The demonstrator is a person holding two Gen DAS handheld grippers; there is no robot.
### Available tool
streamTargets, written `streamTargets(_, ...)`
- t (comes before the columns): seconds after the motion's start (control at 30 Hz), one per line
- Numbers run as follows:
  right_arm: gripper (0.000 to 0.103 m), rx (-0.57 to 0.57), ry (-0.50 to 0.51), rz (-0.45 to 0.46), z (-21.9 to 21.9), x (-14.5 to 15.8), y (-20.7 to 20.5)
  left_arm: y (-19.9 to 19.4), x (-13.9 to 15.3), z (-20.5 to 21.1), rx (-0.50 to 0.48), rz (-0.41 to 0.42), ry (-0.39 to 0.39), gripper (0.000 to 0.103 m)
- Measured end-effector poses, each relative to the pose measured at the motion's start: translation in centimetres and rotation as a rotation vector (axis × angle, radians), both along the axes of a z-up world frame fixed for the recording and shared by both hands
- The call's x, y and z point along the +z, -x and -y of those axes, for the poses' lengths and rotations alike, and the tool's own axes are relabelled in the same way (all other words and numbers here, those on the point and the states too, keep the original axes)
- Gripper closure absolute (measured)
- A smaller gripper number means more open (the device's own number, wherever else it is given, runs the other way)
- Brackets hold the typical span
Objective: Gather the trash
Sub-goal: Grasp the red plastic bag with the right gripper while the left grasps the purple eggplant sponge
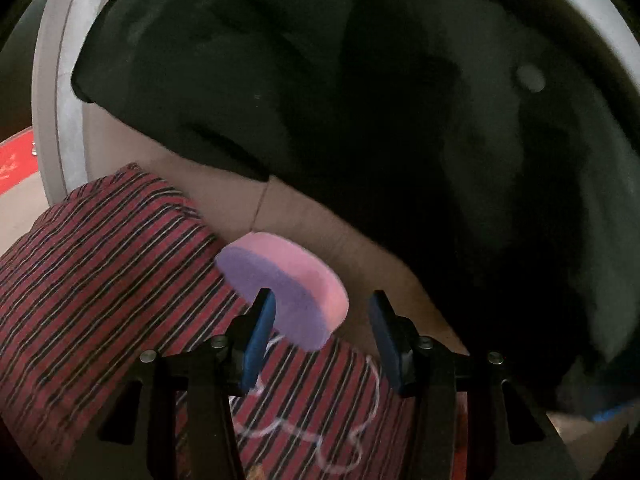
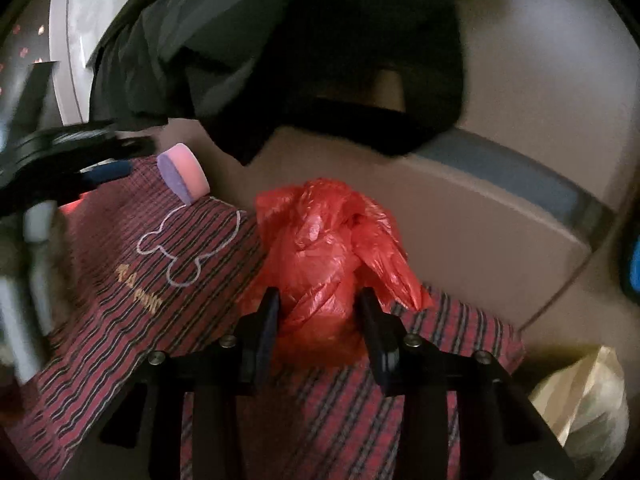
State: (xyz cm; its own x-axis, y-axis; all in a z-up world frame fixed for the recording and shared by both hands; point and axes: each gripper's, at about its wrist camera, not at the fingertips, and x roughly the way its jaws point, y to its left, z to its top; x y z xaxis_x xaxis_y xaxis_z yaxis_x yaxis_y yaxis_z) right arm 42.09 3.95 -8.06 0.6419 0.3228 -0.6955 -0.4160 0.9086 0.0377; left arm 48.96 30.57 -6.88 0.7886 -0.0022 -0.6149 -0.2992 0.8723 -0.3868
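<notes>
Two pieces of trash lie on a red striped cloth (image 2: 120,300) spread over a beige seat (image 2: 460,220). A crumpled red plastic bag (image 2: 332,248) sits right between the fingers of the right gripper (image 2: 318,312); the jaws stand at middling width on either side of its lower part, and whether the pads press it I cannot tell. A round pink-and-purple sponge (image 1: 284,288) stands on edge just ahead of the left gripper (image 1: 322,312), nearer its left finger; those jaws gape wide, holding nothing. Dark clothing (image 1: 320,80) lies heaped behind.
</notes>
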Motion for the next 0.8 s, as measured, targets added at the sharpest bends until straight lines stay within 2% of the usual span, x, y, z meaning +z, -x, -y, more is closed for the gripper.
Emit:
streamTargets(0.13, 0.066, 0.008, -0.017, -0.015, 0.9, -0.2, 0.2, -1.4, -1.0, 0.6, 0.04, -0.095, -0.135, 0.053)
streamTargets(0.23, 0.066, 0.005, -0.042, -0.028, 1.5, -0.4, 0.7, 0.9, -1.5, -1.0, 0.045, -0.085, -0.163, 0.048)
streamTargets(0.3, 0.066, 0.008, -0.051, -0.031, 2.0, -0.4, 0.9, 2.8, -1.3, -2.0, 0.066, -0.065, -0.191, 0.048)
streamTargets(0.37, 0.066, 0.01, -0.059, -0.031, 2.2, -0.7, 0.9, 4.3, -1.4, -3.4, 0.049, -0.03, -0.117, 0.048)
streamTargets(0.4, 0.066, 0.01, -0.065, -0.031, 2.3, -0.7, 0.8, 4.6, -1.7, -4.1, 0.015, -0.009, -0.038, 0.047)
streamTargets(0.47, 0.066, 0.007, -0.079, -0.03, 2.3, -0.8, 0.7, 4.3, -2.1, -4.7, -0.018, -0.018, 0.039, 0.047)
streamTargets(0.53, 0.065, 0.004, -0.09, -0.033, 2.5, -0.9, 0.6, 4.0, -2.4, -5.2, 0.0, -0.023, 0.108, 0.047)
streamTargets(0.67, 0.065, 0.005, -0.099, -0.036, 2.1, -1.4, 0.9, 3.2, -2.4, -5.8, 0.098, -0.035, 0.116, 0.047)
streamTargets(0.8, 0.064, 0.016, -0.101, -0.044, 2.9, -1.4, 1.1, 1.8, -3.7, -6.1, 0.111, -0.092, 0.144, 0.046)
